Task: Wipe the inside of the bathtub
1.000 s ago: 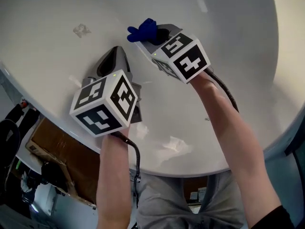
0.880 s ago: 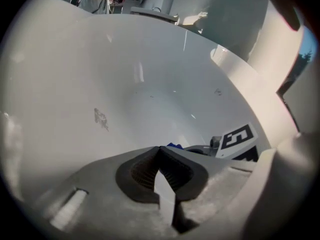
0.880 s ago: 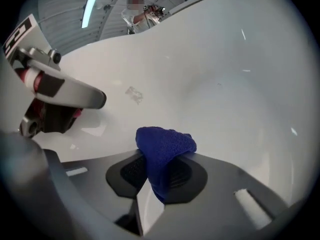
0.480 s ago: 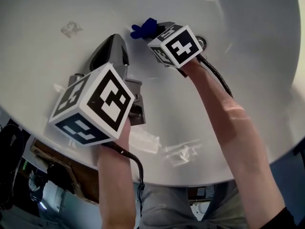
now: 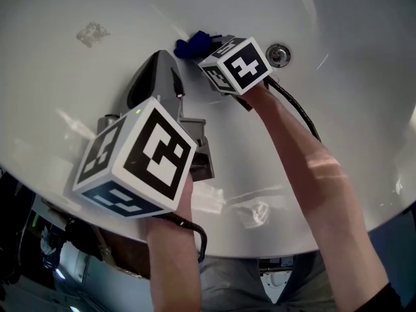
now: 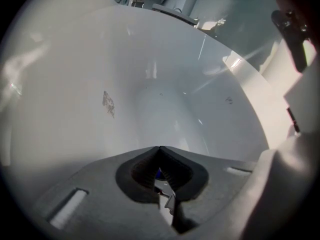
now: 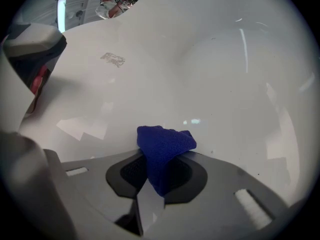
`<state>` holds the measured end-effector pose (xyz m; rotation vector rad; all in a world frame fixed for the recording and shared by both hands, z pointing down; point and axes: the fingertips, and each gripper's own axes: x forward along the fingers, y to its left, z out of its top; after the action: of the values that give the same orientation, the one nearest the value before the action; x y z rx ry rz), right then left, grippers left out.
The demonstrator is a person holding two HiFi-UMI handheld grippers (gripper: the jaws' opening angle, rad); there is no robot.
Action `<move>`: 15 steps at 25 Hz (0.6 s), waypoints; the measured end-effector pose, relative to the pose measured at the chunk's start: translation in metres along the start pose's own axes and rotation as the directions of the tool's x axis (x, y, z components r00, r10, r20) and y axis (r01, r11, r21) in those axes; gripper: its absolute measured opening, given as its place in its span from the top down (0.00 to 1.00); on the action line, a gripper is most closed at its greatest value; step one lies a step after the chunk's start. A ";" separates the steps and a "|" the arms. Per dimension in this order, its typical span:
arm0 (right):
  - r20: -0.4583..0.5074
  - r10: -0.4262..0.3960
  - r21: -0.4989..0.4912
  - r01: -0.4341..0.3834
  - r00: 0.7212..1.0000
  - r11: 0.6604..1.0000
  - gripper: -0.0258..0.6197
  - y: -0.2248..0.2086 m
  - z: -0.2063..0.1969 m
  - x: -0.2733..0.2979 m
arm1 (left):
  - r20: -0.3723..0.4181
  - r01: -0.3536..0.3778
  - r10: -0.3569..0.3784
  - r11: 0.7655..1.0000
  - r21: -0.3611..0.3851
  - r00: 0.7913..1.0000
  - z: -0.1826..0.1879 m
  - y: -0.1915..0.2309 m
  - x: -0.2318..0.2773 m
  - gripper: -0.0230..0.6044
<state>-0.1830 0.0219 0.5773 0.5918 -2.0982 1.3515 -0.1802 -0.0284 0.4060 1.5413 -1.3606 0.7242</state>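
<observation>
1. The blue cloth (image 7: pixel 162 151) is pinched between the jaws of your right gripper (image 7: pixel 159 171), its bunched end against the bathtub's (image 7: pixel 210 74) inner surface.
2. The drain (image 5: pixel 278 54) lies just right of that gripper.
3. Your left gripper (image 6: pixel 159 150) has its jaws together and holds nothing.

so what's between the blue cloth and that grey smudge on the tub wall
Nothing: bare white tub between the blue cloth and the smudge, clearest in the right gripper view.
</observation>
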 end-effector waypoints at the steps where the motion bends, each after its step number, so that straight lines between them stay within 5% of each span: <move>1: 0.000 0.006 0.004 -0.006 1.000 1.000 0.85 0.002 -0.002 0.001 | -0.002 -0.003 0.003 1.000 0.001 1.000 -0.002 0.002 -0.002 0.96; 15: -0.048 0.096 -0.017 -0.097 0.994 0.995 0.85 0.052 0.002 -0.024 | 0.015 0.017 -0.016 0.996 -0.083 1.000 0.009 -0.012 -0.032 0.96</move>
<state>-0.1989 0.0420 0.5259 0.4508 -2.1230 1.3835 -0.1771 -0.0239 0.3709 1.4930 -1.3700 0.6400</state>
